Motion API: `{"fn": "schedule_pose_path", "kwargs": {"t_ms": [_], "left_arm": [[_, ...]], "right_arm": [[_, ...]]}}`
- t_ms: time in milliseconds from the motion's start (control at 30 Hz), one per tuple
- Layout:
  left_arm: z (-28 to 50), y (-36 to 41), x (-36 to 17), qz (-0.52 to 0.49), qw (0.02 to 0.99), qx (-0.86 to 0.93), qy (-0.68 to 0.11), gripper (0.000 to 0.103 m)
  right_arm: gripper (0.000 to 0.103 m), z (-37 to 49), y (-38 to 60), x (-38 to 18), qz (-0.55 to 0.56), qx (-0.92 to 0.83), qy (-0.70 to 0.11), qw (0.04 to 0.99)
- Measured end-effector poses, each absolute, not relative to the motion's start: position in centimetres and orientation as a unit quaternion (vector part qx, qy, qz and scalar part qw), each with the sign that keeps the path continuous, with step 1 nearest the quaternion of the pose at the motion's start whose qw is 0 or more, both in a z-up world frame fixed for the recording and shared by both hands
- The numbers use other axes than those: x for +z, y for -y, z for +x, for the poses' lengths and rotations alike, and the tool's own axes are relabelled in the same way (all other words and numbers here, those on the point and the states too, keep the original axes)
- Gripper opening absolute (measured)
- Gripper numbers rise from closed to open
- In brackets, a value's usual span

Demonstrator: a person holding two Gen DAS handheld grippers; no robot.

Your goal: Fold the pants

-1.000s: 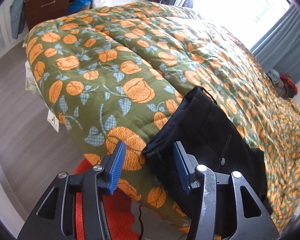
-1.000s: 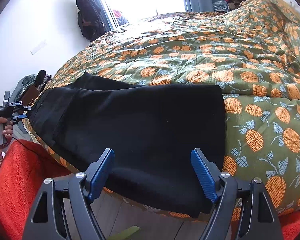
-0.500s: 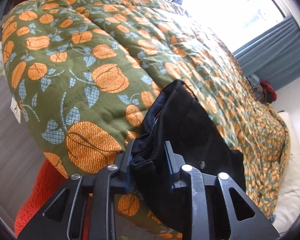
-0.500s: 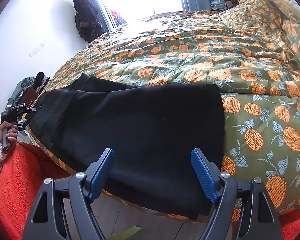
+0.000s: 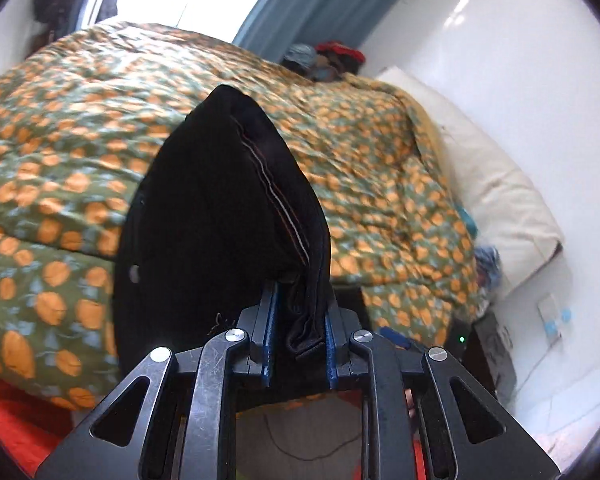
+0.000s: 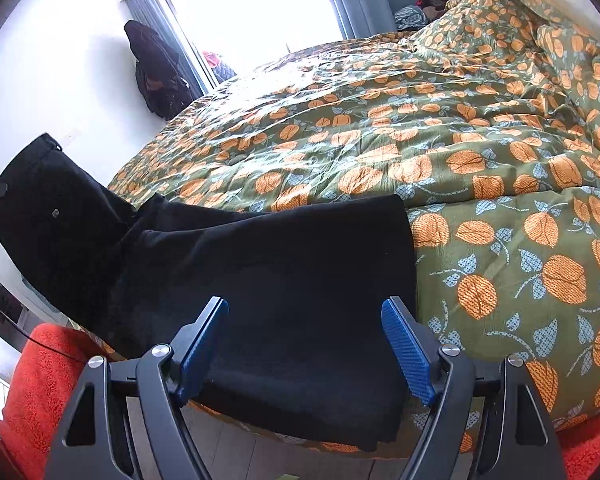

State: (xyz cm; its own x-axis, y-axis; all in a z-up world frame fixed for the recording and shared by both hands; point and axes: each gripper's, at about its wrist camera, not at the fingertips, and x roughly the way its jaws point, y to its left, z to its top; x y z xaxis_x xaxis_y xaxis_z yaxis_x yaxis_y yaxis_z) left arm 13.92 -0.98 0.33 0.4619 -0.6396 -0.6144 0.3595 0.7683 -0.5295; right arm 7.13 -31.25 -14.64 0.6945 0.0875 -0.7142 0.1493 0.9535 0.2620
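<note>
Black pants (image 6: 284,264) lie across the near edge of a bed with a green quilt printed with orange fruit (image 6: 440,120). My left gripper (image 5: 298,336) is shut on the waistband end of the pants (image 5: 220,216) and holds it lifted above the bed; that raised end shows at the far left of the right wrist view (image 6: 48,208). My right gripper (image 6: 304,344) is open, its blue pads on either side of the leg end that hangs over the bed edge, not touching it.
A red fluffy rug (image 6: 40,392) lies on the floor beside the bed. A cream pillow (image 5: 496,200) sits at the head. A bright window with blue curtains (image 6: 252,12) is behind the bed. Dark clothes (image 6: 156,68) hang on the wall.
My left gripper closed on the waistband end and lifted it off the bed, swinging toward the head of the bed. My right gripper stayed open over the leg end.
</note>
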Motion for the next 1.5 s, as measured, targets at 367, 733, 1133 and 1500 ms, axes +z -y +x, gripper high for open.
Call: {"fn": "schedule_pose_path", "kwargs": {"t_ms": [367, 733, 1133, 1500], "left_arm": [[14.4, 12.1, -7.7, -0.073, 0.769, -0.341, -0.535, 0.070], [16.6, 4.3, -13.3, 0.008, 0.812, -0.212, -0.543, 0.030], [15.3, 5.4, -13.7, 0.022, 0.832, -0.207, -0.514, 0.032], [14.7, 1.9, -6.2, -0.032, 0.868, -0.190, -0.457, 0.057]], "right_arm": [[0.079, 4.2, 35.7, -12.9, 0.255, -0.017, -0.338, 0.906], [0.077, 13.6, 31.8, -17.6, 0.391, 0.179, -0.490, 0.759], [0.036, 19.1, 28.3, -20.8, 0.358, 0.211, -0.573, 0.707], [0.020, 15.1, 28.8, -11.6, 0.326, 0.221, -0.488, 0.779]]}}
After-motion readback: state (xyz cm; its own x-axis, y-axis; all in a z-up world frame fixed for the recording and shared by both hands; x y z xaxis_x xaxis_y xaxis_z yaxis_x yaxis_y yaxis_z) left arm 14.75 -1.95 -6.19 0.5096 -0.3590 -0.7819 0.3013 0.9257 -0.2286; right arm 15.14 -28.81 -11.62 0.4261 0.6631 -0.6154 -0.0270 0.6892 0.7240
